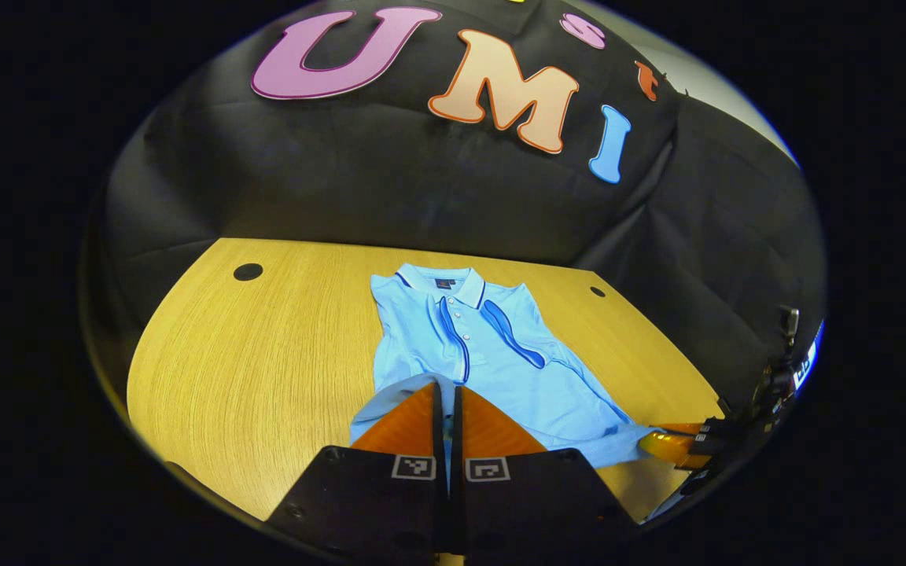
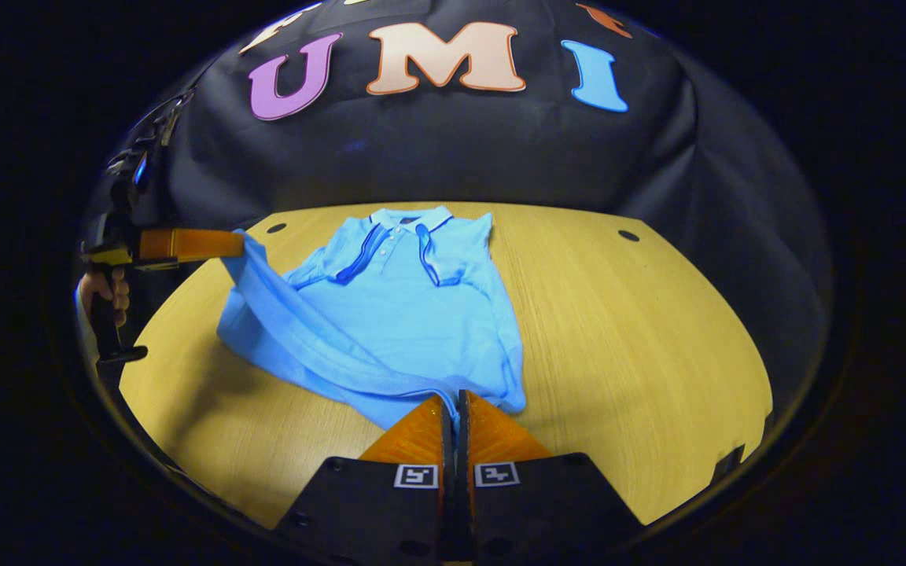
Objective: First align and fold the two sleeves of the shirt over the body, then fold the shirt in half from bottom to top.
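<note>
A light blue polo shirt [image 1: 500,369] lies collar-away on the wooden table [image 1: 264,354], both sleeves folded in over its body. In the left gripper view my left gripper [image 1: 447,387] is shut on the bottom hem at one corner. Farther right, the right gripper [image 1: 657,442] grips the other hem corner. In the right gripper view the right gripper [image 2: 454,397] is shut on the hem of the shirt [image 2: 406,314]. The left gripper [image 2: 237,244] holds its corner raised above the table, so the hem hangs stretched between the two.
The table [image 2: 642,330] has round cable holes near its far corners [image 1: 248,272] [image 2: 627,235]. A hand [image 2: 103,295] holds the left gripper's handle beyond the table's left edge. Bare wood lies on both sides of the shirt.
</note>
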Demonstrator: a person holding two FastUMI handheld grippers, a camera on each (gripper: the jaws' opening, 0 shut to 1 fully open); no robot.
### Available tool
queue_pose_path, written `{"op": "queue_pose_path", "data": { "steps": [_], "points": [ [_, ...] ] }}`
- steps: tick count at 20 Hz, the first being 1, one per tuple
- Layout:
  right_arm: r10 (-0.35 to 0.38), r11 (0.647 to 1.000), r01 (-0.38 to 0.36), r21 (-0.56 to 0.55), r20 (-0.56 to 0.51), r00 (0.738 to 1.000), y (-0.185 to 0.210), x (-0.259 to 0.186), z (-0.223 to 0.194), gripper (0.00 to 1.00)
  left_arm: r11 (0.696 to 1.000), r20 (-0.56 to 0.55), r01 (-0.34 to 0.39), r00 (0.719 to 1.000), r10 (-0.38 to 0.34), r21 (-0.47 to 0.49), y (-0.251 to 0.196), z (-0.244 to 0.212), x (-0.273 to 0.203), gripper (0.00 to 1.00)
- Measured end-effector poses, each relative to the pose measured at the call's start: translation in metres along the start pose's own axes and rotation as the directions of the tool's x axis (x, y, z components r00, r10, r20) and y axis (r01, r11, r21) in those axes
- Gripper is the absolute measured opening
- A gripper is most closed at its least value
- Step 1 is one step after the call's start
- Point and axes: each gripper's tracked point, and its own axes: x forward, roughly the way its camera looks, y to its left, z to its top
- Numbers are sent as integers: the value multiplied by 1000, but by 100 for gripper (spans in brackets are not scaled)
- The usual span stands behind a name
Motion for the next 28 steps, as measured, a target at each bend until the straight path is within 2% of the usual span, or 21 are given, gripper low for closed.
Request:
{"op": "queue_pose_path", "data": {
  "steps": [5,9,13,17,20,24,25,26,27,28],
  "points": [
    [-9,1000,10,-9,102,995,-11,26,64,3,1000,37,-10,999,10,-1,4,25,13,0],
    [10,999,-5,-36,157,988,-14,65,111,2,999,71,-28,997,30,-16,11,54,39,0],
    [42,998,-32,-55,191,981,-21,111,154,2,996,97,-84,992,85,-13,27,81,74,0],
    [68,996,-54,-71,201,977,-27,170,187,0,988,100,-151,983,152,-17,50,100,115,0],
    [75,995,-59,-82,213,974,-28,210,204,2,972,69,-230,970,232,-45,80,98,147,0],
    [81,996,-72,-52,187,979,-27,245,202,5,941,9,-335,942,336,-35,116,82,170,1],
    [83,996,-76,-48,176,981,-28,245,198,4,942,-1,-333,943,333,-33,120,78,175,6],
    [90,995,-84,-47,161,983,-27,247,194,17,939,-12,-340,940,340,-45,117,75,170,37],
    [93,995,-87,-51,149,984,-28,244,190,24,927,-24,-372,928,371,-52,120,70,164,68],
    [105,994,-98,-49,146,984,-26,241,189,47,920,-33,-386,923,384,-67,122,70,160,99]
  ]
}}
